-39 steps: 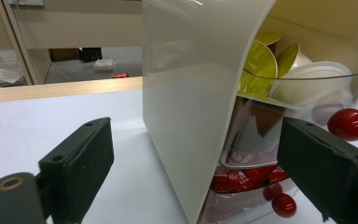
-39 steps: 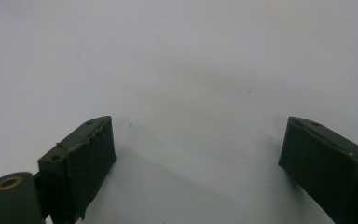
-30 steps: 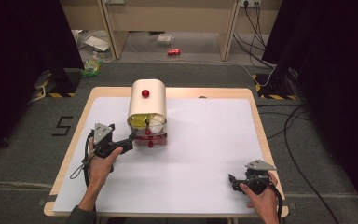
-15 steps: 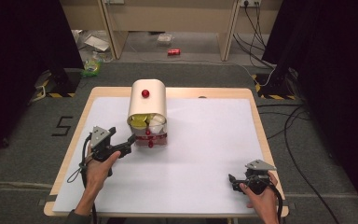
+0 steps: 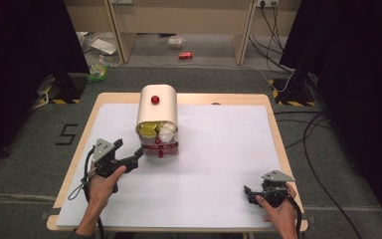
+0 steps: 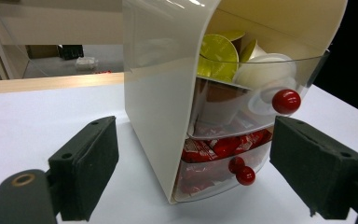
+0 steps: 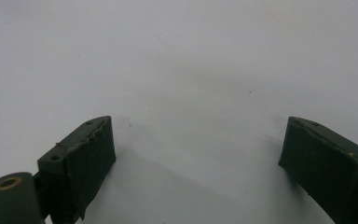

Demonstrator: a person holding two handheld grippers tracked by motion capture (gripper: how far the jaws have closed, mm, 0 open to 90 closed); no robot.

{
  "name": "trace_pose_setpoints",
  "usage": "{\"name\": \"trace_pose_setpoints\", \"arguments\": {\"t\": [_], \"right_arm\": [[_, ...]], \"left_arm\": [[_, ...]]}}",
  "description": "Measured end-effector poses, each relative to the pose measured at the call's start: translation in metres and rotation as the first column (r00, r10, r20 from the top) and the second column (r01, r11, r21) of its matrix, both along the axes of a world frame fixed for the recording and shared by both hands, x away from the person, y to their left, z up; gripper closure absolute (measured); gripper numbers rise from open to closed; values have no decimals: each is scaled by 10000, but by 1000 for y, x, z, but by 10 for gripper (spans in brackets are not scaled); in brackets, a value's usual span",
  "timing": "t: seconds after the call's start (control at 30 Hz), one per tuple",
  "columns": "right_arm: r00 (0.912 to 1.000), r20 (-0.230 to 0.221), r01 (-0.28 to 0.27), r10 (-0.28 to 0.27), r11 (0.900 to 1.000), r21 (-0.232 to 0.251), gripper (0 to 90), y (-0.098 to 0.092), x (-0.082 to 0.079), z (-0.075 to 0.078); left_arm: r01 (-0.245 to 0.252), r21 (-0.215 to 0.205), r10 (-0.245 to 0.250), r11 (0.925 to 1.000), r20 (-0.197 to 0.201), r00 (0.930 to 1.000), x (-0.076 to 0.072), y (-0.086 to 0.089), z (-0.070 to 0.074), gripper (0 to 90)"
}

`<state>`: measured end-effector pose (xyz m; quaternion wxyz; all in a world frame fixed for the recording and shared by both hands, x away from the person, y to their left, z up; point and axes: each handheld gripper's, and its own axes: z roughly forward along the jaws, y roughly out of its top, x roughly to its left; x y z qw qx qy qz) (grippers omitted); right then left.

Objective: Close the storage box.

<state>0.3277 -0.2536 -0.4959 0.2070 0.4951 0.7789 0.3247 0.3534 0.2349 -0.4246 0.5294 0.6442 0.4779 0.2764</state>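
Note:
A cream drawer cabinet (image 5: 156, 107) stands on the white table (image 5: 219, 149) with a red knob on its top. Its clear drawers (image 6: 242, 116) face me. The top one holds yellow and white capsules and the lower ones hold red packets; each has a red knob (image 6: 286, 101). My left gripper (image 5: 138, 155) is level at the cabinet's front left corner. Its jaws have just been closing a little and stand open. In the left gripper view (image 6: 196, 158) the corner lies ahead between the pads, untouched. My right gripper (image 5: 247, 193) rests open over bare table near the front right, nothing between its pads (image 7: 84, 158).
The table's wooden rim (image 5: 79, 149) runs close to my left hand. Beyond the far edge are a wooden bench, cables and litter on the floor (image 5: 184, 55).
The left gripper has drawn back a little toward the person. The cabinet and the right gripper have not moved.

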Motion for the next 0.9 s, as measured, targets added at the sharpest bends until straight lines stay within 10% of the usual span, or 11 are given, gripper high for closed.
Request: {"name": "trace_pose_setpoints", "arguments": {"t": [0.9], "right_arm": [[10000, -22, -14, 14, 10000, 2, 97, 0, 0, 0]], "left_arm": [[608, -56, -609, 9981, -65, 9981, -26, 3, -4, 150]]}}
